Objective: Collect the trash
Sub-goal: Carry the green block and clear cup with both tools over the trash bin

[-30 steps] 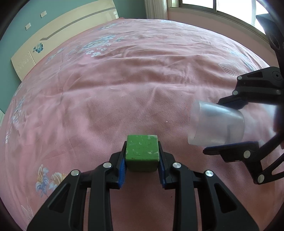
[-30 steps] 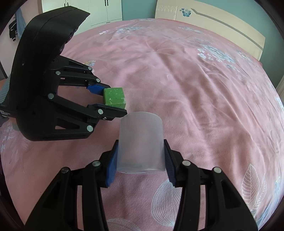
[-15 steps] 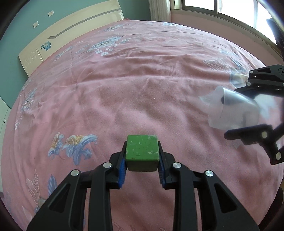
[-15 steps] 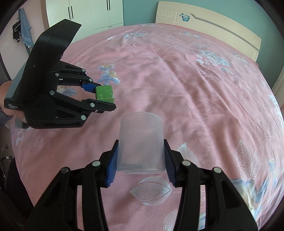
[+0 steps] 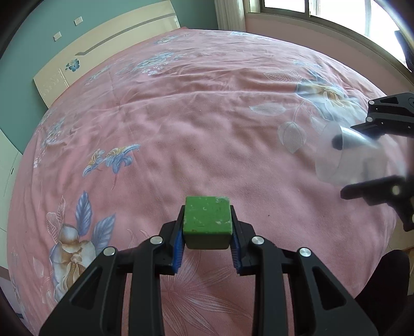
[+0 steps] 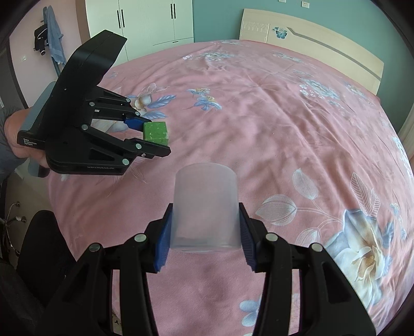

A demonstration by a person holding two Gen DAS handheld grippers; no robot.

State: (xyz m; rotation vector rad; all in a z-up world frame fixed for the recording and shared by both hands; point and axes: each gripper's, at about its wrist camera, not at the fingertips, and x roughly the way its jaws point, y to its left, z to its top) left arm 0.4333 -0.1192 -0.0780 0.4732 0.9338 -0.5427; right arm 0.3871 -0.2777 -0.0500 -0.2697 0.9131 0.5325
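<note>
A worn green block (image 5: 207, 219) sits clamped between the blue pads of my left gripper (image 5: 207, 239), held in the air above the pink bedspread. From the right wrist view the same green block (image 6: 155, 132) shows in the left gripper (image 6: 152, 137) at the left. A clear plastic cup (image 6: 205, 206) is pinched between the pads of my right gripper (image 6: 204, 232), its closed end pointing away. In the left wrist view that cup (image 5: 339, 157) appears blurred at the right edge, inside the right gripper (image 5: 362, 157).
The pink floral bedspread (image 5: 194, 129) fills both views. A cream headboard (image 6: 310, 38) and white wardrobe (image 6: 145, 23) stand behind. A window (image 5: 323, 10) runs along the far right side. A hand (image 6: 15, 134) holds the left gripper; dark trousers (image 6: 41, 245) and floor show at the bed's edge.
Both grippers have pulled back and risen from the bed, keeping their loads. More of the bedspread's near flowers and the bed's edge have come into view.
</note>
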